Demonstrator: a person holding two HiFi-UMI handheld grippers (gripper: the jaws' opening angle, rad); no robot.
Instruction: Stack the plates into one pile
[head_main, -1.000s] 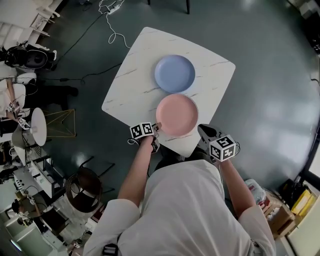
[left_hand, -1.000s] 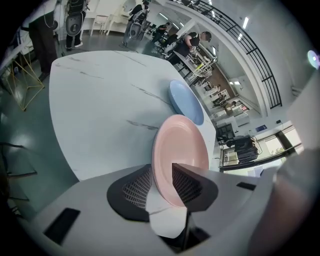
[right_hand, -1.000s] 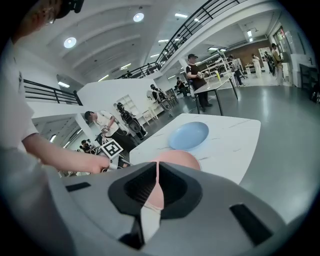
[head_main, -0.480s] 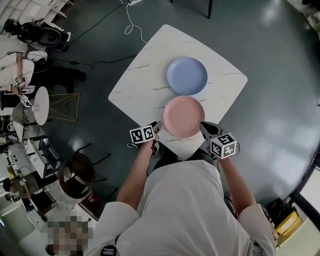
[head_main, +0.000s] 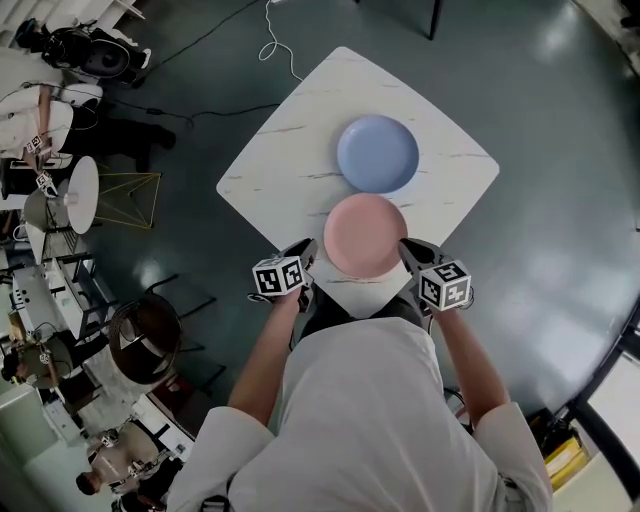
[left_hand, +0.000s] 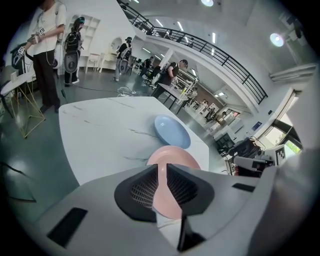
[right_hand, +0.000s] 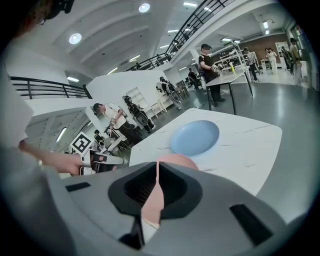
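Observation:
A pink plate (head_main: 365, 235) lies on the white marble table (head_main: 290, 150) near its front corner, and a blue plate (head_main: 377, 153) sits just behind it, rims almost touching. My left gripper (head_main: 307, 250) hovers at the pink plate's left front rim. Its jaws have just been closing to a narrow gap and press on nothing. The pink plate (left_hand: 172, 154) shows through that gap. My right gripper (head_main: 408, 247) is shut at the plate's right front rim and holds nothing. In the right gripper view, the pink plate (right_hand: 175, 159) and blue plate (right_hand: 195, 137) lie ahead.
The table's front corner is right under both grippers, with grey floor all round. Cables (head_main: 280, 45) trail on the floor behind the table. A round stool (head_main: 145, 340) and equipment stand at the left. Several people (left_hand: 47, 45) stand further off.
My left gripper has risen beside the pink plate and its jaws have narrowed. My right gripper has moved in to the plate's right front rim. Both plates lie where they were.

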